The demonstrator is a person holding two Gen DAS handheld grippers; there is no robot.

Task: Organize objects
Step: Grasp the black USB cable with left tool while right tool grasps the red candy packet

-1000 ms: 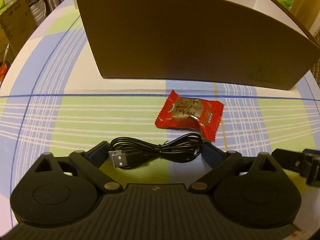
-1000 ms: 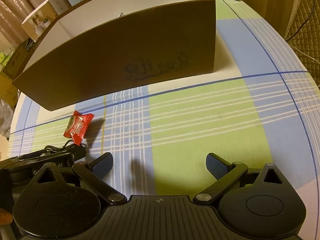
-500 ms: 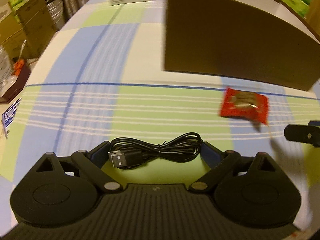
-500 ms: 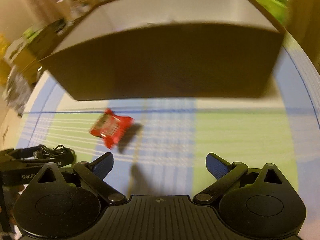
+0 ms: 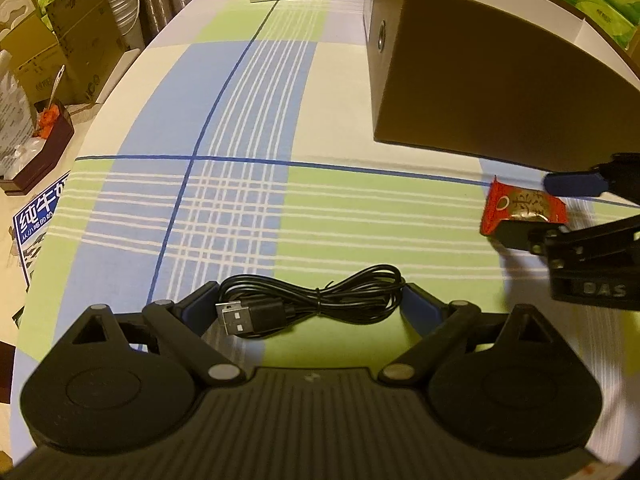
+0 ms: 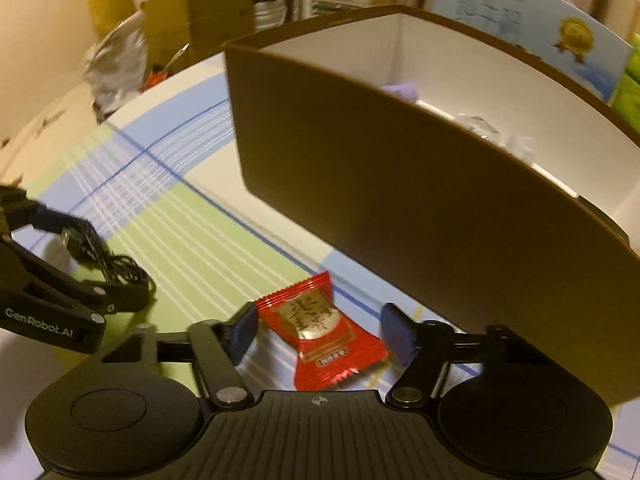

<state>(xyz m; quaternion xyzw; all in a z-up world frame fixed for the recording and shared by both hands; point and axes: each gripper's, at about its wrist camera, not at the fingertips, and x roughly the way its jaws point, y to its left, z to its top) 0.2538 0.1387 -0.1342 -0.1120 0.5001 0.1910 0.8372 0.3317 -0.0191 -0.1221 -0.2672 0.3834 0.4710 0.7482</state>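
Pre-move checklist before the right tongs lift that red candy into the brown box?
1. Red foil candy packet between the right tongs: ok; jaws have just been closing.
2. Pads pressing the packet: cannot tell, gaps seem to remain.
3. Coiled black USB cable held across the left tongs: ok.
4. Open brown cardboard box top unobstructed: ok.
5. Left tongs apart from the candy: ok.

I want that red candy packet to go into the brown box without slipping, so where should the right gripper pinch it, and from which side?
Grip the red candy packet across its bulging middle, coming from above. It lies flat on the tablecloth, and its crimped ends are thin and would likely slide. The right gripper already straddles it, its fingers having just been closing, not yet pressing the packet.
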